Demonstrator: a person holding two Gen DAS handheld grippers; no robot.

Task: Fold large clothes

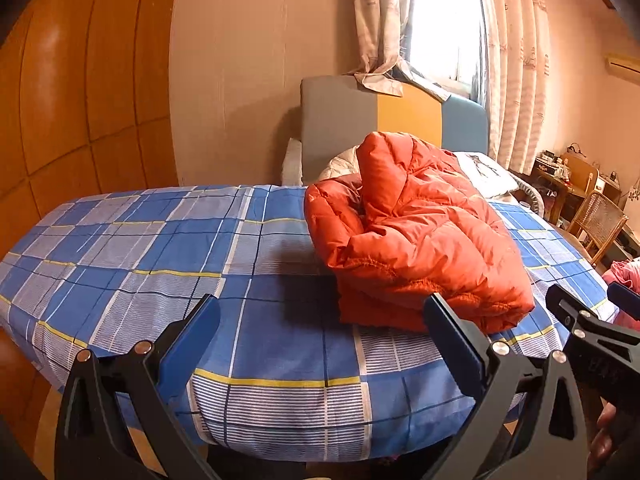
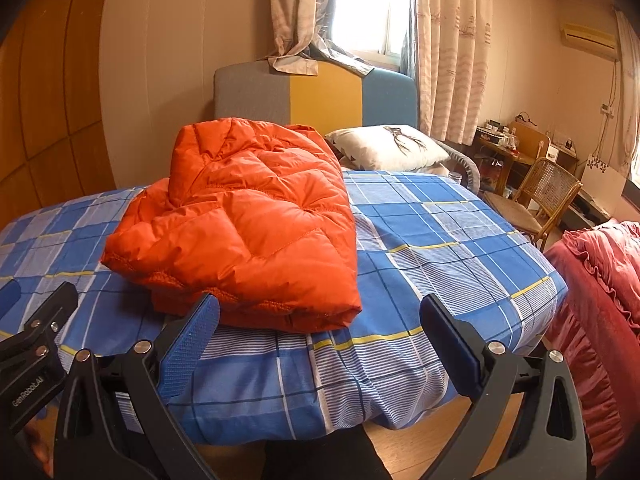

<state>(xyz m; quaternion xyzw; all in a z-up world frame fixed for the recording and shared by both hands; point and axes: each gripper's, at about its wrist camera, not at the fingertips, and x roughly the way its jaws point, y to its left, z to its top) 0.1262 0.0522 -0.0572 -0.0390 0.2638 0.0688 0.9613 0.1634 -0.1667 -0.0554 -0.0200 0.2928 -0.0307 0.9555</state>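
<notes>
The puffy orange quilted down jacket (image 2: pixel 244 216) sits as a compact folded bundle on the blue plaid bedsheet (image 1: pixel 160 248), near the foot edge, hem side w/ knit trim toward me, so I judge the folding basically done. My left gripper (image 1: pixel 320 344) and right gripper (image 2: pixel 318 344) both hang just short of the bundle, jaws spread wide, nothing held. What's left, imo: maybe flatten the lumpy top layer and square the edges, or move it off; can't tell if the sleeves are tucked properly inside.

Left tongs (image 1: pixel 320 320) spread wide, holding nothing, right tongs (image 2: pixel 320 320) likewise, side by side
</notes>
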